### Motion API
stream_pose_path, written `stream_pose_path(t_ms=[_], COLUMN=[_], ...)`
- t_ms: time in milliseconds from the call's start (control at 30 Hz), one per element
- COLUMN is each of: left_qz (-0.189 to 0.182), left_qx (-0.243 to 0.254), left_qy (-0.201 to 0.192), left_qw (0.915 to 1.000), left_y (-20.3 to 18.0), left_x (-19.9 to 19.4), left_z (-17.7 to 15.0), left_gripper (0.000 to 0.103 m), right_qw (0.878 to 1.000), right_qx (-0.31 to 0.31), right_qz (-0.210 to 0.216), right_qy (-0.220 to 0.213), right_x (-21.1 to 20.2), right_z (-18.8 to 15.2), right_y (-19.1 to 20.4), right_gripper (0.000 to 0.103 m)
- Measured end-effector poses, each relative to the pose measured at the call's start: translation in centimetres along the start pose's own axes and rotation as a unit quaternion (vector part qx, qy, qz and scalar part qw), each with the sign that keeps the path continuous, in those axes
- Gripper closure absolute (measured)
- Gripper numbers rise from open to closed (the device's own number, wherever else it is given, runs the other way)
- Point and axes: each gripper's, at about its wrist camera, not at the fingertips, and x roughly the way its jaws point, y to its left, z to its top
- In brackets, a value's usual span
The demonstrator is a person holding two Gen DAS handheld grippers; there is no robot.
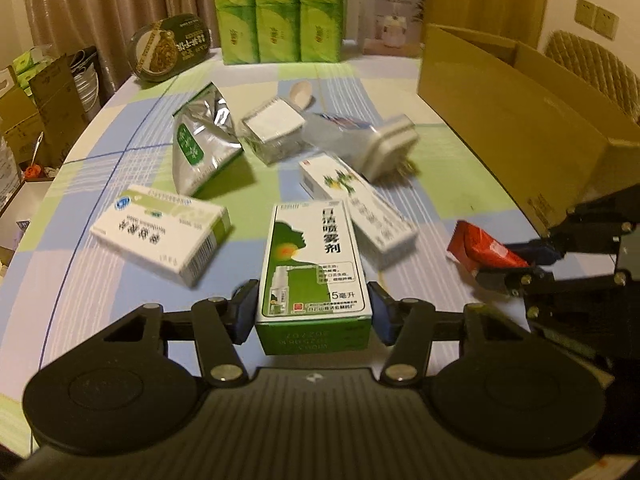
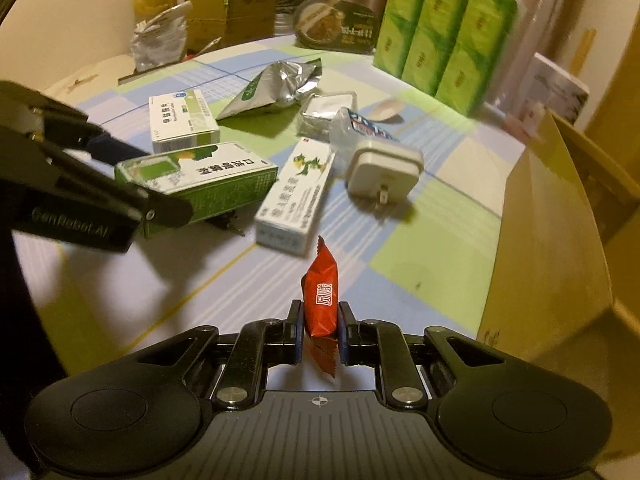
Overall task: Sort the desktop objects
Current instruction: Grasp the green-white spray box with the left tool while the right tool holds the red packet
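Note:
My left gripper is shut on a green and white spray box, held just above the table; the same spray box shows in the right wrist view with the left gripper around it. My right gripper is shut on a red snack packet, seen from the left as the red packet in the right gripper. On the checked tablecloth lie a white pill box, a long white box, a silver pouch, a white plug adapter and a foil-lidded cup.
An open cardboard box stands at the right side of the table. Green tissue packs, a dark oval food tub and a white carton line the far edge. Boxes and bags sit on the floor at left.

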Motion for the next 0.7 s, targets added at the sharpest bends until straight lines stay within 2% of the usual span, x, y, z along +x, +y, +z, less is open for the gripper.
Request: stream_pose_path(t_ms=[133, 300, 567, 700], left_qz=[0.006, 0.014, 0.028, 0.028], left_qx=[-0.004, 0.009, 0.053, 0.064], left_qy=[0.001, 0.006, 0.005, 0.012], left_qw=[1.0000, 0.9999, 0.9982, 0.9975], left_y=[0.0, 0.0, -1.0, -1.2], left_x=[-0.1, 1.0, 1.9, 2.3], left_z=[-0.3, 0.1, -0.3, -0.5], left_gripper=[0.041, 0.040, 0.042, 0.050], right_qw=[1.000, 1.000, 0.999, 0.999], right_qx=[0.013, 0.024, 0.039, 0.045], right_qz=[0.000, -0.003, -0.009, -0.012], right_qy=[0.002, 0.000, -0.004, -0.002], right_x=[-0.4, -0.3, 0.2, 0.6], right_z=[-0.6, -1.1, -1.2, -1.3], right_y=[0.4, 0.6, 0.2, 0.1], right_gripper=[0.090, 0.090, 0.089, 0.088])
